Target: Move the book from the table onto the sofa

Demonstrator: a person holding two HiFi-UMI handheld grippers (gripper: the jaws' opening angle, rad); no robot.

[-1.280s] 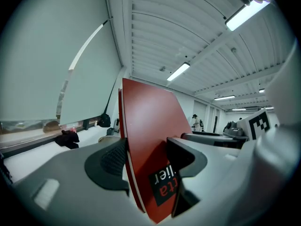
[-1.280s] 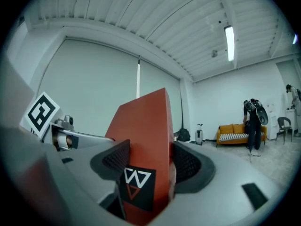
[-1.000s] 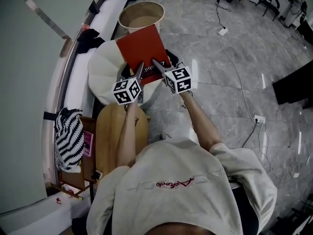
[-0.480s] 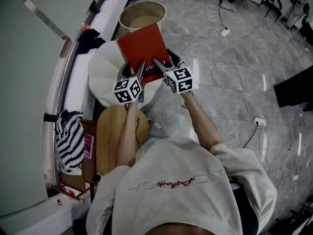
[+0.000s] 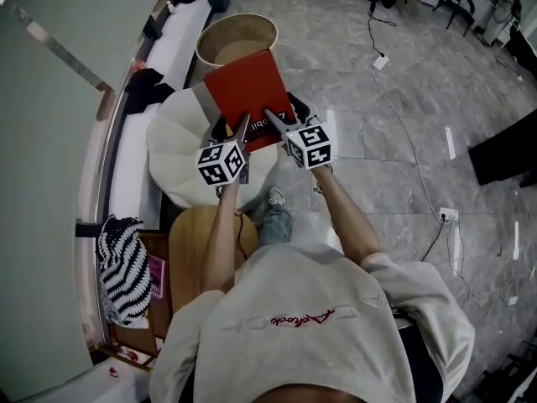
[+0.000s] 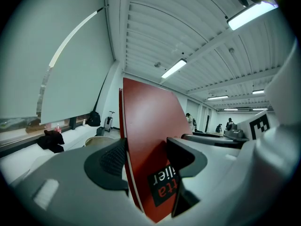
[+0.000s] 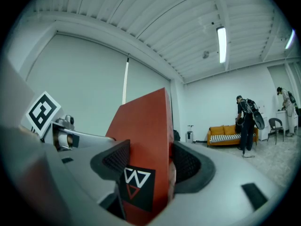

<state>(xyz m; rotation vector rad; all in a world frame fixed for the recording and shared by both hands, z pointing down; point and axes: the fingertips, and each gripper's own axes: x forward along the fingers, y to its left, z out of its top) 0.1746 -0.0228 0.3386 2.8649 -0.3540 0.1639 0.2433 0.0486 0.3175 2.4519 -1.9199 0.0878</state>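
Stepped forward from round wooden desk (image 5: pixel 201 242), shoe (image 5: pixel 273 198) now showing. Red book (image 5: pixel 247 91) held aloft over right edge of white cushioned seat (image 5: pixel 176 133), near edge clamped in jaws of left gripper (image 5: pixel 244 120) and right gripper (image 5: pixel 270 116). Beige tub (image 5: pixel 235 36) just beyond.

The red book (image 6: pixel 149 135) bears a black label (image 6: pixel 164 185) with partly hidden letters, white "…ller" over red "…tta". Another black label (image 7: pixel 137 183) shows a white W-like logo above a red triangle. Red script on the person's shirt (image 5: pixel 302 317) is too small to read.
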